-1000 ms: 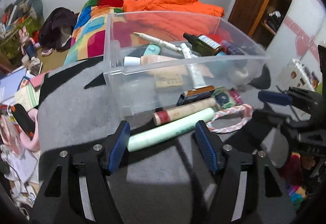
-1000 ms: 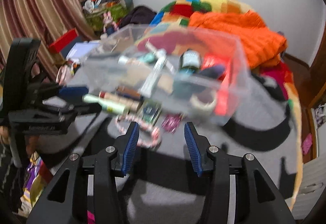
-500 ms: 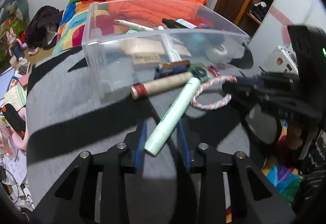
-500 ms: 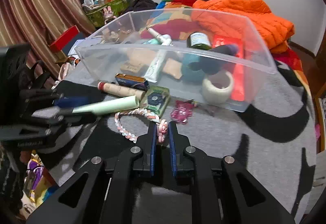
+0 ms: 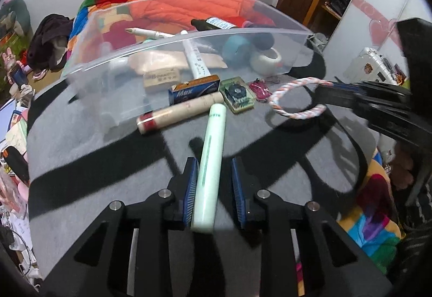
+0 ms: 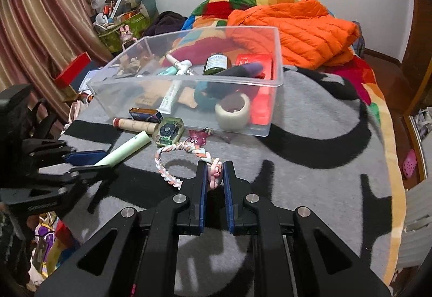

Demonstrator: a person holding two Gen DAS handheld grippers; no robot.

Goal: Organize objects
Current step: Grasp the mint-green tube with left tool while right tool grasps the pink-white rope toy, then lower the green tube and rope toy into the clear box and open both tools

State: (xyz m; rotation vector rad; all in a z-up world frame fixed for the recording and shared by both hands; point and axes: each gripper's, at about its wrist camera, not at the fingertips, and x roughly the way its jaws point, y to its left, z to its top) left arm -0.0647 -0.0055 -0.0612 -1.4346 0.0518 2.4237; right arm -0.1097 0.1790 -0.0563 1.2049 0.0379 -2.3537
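The print on the blue box (image 5: pixel 193 90) is too blurred to read; the clear bin (image 6: pixel 151 86) wall hazes the tape roll (image 6: pixel 233 111).
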